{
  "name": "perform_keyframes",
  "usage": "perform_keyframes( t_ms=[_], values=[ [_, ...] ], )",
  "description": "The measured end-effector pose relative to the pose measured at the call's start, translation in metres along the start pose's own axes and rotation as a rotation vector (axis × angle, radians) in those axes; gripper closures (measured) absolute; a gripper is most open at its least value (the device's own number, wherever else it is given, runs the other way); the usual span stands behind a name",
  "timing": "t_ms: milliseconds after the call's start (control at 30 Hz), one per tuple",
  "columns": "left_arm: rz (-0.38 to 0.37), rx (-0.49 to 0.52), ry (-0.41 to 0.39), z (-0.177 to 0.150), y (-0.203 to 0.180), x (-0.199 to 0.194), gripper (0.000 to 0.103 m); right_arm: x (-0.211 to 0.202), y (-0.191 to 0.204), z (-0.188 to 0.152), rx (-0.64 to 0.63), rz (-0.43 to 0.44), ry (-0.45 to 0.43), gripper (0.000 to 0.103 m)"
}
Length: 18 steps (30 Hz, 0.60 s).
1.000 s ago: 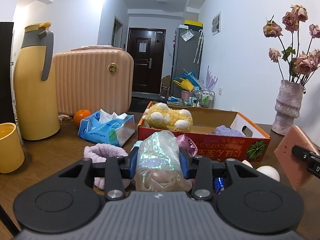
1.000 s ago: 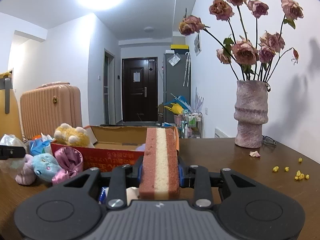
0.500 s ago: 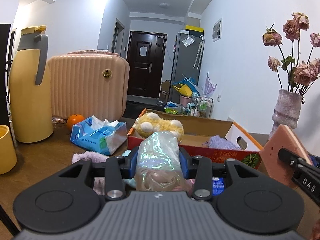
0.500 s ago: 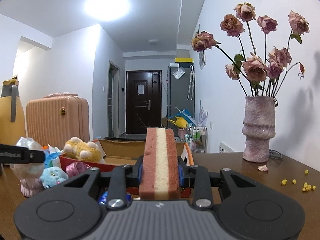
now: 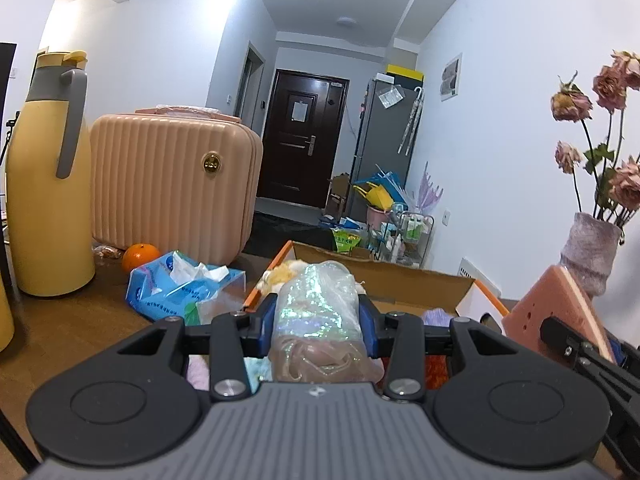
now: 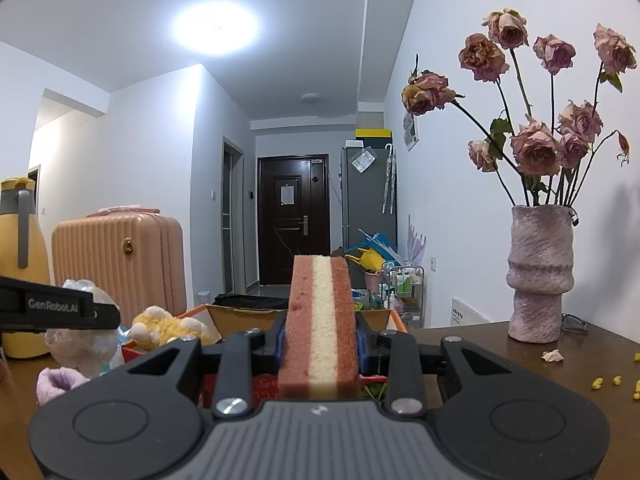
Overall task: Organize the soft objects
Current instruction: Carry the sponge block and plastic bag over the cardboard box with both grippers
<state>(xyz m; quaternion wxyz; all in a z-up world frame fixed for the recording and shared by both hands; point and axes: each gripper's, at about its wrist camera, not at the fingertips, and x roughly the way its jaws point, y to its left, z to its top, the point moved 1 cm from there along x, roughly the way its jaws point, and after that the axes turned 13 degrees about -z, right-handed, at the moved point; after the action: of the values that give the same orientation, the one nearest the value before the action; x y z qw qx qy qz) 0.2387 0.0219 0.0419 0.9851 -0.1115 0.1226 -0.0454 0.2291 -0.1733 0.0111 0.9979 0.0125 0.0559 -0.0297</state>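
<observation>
Left wrist view first: I have my left gripper point(image 5: 318, 316) clenched on a shiny plastic bag point(image 5: 316, 312) with something pink and soft bunched inside it, and the blue pads press into both its sides. Past the bag I see the cardboard box point(image 5: 404, 284) with its orange rim, a yellow plush toy point(image 5: 276, 276) poking up at its near left corner and a bit of purple fluff point(image 5: 436, 314) further right inside. To the left of the box a blue tissue pack point(image 5: 180, 290) lies on the wooden table point(image 5: 60, 320), with an orange point(image 5: 140, 256) behind it, a ribbed peach suitcase point(image 5: 172, 180) behind that and a tall yellow jug point(image 5: 44, 184) at the far left. At the right edge I can see the sponge point(image 5: 556, 308) in my other gripper, in front of the vase point(image 5: 592, 256).

On the right wrist view, my right gripper point(image 6: 320, 346) is grasping that sponge point(image 6: 320, 320), a long block with brown-pink sides and a cream stripe down the middle; it stands on edge between the pads and sticks out forward, with the box point(image 6: 248, 314) beyond it. The left gripper's black finger point(image 6: 60, 310) reaches in from the left, with the bag point(image 6: 84, 340) under it, near the yellow plush toy point(image 6: 168, 326). A pale purple soft thing point(image 6: 56, 382) lies on the table point(image 6: 520, 364) below that. The vase point(image 6: 538, 272) of dried roses stands well to the right, with a petal and yellow crumbs scattered near it
</observation>
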Motion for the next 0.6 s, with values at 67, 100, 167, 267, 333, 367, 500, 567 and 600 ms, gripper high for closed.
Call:
perform_keyframes(
  t_ms=[67, 100, 167, 267, 333, 367, 500, 567, 600],
  values=[
    [0.001, -0.002, -0.005, 0.002, 0.000, 0.004, 0.062, 0.006, 0.001, 0.001, 0.007, 0.000, 0.003, 0.073],
    [0.002, -0.004, -0.007, 0.003, 0.000, 0.007, 0.062, 0.008, 0.002, 0.001, 0.010, -0.001, 0.004, 0.073],
    [0.001, -0.010, -0.012, 0.006, 0.000, 0.012, 0.062, 0.014, 0.002, 0.004, 0.028, 0.002, 0.011, 0.073],
    [0.002, -0.021, -0.016, 0.009, 0.002, 0.019, 0.062, 0.023, 0.003, 0.007, 0.046, 0.006, 0.015, 0.073],
    [0.002, -0.031, -0.013, 0.011, 0.003, 0.025, 0.062, 0.030, 0.004, 0.008, 0.053, 0.004, 0.015, 0.073],
    [0.000, -0.034, -0.013, 0.011, 0.003, 0.027, 0.062, 0.033, 0.004, 0.009, 0.057, 0.003, 0.016, 0.073],
    [-0.009, -0.035, -0.018, 0.015, 0.001, 0.036, 0.062, 0.045, 0.007, 0.012, 0.070, 0.004, 0.022, 0.073],
    [-0.008, -0.032, -0.018, 0.015, 0.001, 0.041, 0.062, 0.051, 0.010, 0.014, 0.070, 0.005, 0.021, 0.073],
    [-0.007, -0.032, -0.019, 0.016, 0.001, 0.043, 0.062, 0.054, 0.011, 0.014, 0.070, 0.007, 0.021, 0.073]
  ],
)
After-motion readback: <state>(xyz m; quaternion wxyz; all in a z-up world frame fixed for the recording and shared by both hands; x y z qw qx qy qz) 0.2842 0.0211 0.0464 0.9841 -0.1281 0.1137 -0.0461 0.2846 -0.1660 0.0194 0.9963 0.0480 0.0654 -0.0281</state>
